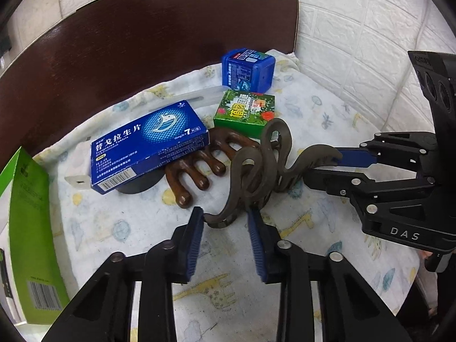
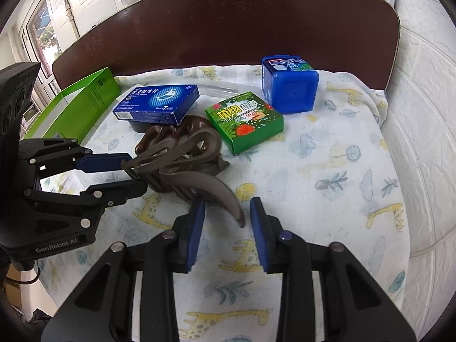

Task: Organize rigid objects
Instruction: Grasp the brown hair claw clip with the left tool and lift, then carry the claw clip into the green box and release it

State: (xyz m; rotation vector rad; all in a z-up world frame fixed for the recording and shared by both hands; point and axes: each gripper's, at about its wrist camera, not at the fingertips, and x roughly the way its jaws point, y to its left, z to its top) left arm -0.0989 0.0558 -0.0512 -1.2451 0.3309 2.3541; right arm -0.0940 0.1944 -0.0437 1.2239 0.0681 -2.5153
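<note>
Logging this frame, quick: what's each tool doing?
Left tool: open, straddling one end of the hair claw clip.
Right tool: open around its other end.

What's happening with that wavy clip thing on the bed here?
Both handheld grippers are at the grey-brown wavy hair claw. The left gripper and the right gripper each have open fingers around one end, neither clearly clamped. A blue medicine box, green box and wooden comb lie behind on the patterned cloth.

My left gripper (image 1: 225, 222) and right gripper (image 2: 228, 213): black linkage frames, silver rivets behind the jaws, ribbed blue pads (image 2: 196, 228). White lettering behind the jaws: "GenRobot.AI" left, "DAS" right.
</note>
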